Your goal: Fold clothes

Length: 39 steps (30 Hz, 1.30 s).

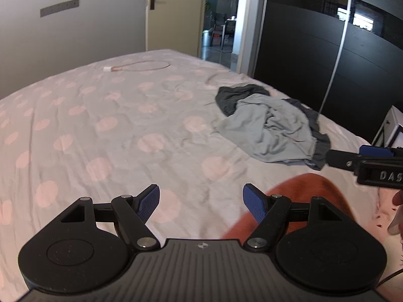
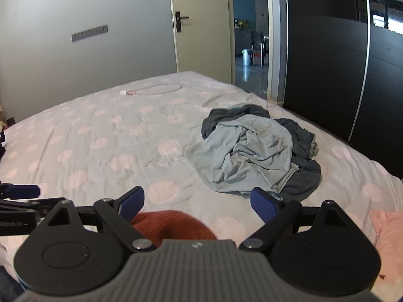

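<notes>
Right now both tongs hover over the bed (image 1: 100,130), released, blue pads spread wide with nothing between them. The left tongs (image 1: 201,202) sit low in their own view, and the right tongs (image 2: 197,205) do the same in theirs.

From the left wrist, the clothes pile (image 1: 272,123) lies at about 2 o'clock, well apart from the pads, on the bed's dotted sheet. It is a crumpled light blue garment (image 1: 277,130) on top of a dark grey garment (image 1: 234,95), which shows at the pile's far and right edges. From the right wrist the same pile (image 2: 257,151) sits at about 1 o'clock, its near edge just beyond the right pad.

An orange-red cloth (image 1: 302,196) lies close under the tongs, at 3 o'clock of the left pair and at 7 o'clock under the right pair (image 2: 171,224). The right tongs' body enters the left view at 3 o'clock (image 1: 365,163), beside the pile's near corner.

A white cable (image 1: 141,66) with a small plug lies at 11 o'clock near the bed's far edge. Beyond it stand an open door (image 1: 171,12) and a dark wardrobe (image 1: 302,50). A pink fabric (image 2: 388,239) shows at 4 o'clock in the right view.
</notes>
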Available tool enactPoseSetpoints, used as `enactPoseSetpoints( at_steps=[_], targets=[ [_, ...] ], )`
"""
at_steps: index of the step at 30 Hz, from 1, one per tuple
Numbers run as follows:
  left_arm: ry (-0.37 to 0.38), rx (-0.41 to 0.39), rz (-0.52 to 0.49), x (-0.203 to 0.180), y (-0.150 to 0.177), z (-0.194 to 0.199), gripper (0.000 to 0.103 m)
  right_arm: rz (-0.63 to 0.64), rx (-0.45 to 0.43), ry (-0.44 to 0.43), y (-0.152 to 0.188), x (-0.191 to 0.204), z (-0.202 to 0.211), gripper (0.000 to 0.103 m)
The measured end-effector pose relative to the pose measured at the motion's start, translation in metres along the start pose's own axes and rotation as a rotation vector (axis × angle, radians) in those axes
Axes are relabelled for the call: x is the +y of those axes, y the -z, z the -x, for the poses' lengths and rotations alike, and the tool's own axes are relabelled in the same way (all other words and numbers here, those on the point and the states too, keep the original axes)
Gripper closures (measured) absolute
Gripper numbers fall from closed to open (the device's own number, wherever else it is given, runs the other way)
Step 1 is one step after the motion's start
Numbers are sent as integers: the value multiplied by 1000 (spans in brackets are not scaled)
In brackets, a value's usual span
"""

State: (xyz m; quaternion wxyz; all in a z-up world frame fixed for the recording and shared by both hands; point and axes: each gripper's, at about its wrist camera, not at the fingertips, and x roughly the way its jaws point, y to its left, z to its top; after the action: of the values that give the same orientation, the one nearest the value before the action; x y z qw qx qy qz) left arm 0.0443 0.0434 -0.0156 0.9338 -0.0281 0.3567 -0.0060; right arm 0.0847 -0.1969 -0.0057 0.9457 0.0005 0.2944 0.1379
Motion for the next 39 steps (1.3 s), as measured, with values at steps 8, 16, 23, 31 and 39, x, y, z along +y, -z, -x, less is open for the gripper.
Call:
enactPoseSetpoints(
  at_steps=[8, 16, 23, 31, 39],
  targets=[
    [-11, 89, 38, 41, -12, -50, 17, -56, 107, 32, -35, -35, -67, 10],
    [-20, 185, 14, 50, -22, -116, 17, -135, 244, 64, -63, -82, -160, 13],
    [-32, 252, 59, 64, -31, -164, 17, -179, 383, 67, -61, -102, -237, 16],
    [-53, 314, 111, 87, -23, -190, 24, -143, 435, 94, -49, -109, -284, 40],
    [-95, 320, 133, 107, -13, -171, 37, 17, 410, 110, -67, -86, -281, 91]
  ],
)
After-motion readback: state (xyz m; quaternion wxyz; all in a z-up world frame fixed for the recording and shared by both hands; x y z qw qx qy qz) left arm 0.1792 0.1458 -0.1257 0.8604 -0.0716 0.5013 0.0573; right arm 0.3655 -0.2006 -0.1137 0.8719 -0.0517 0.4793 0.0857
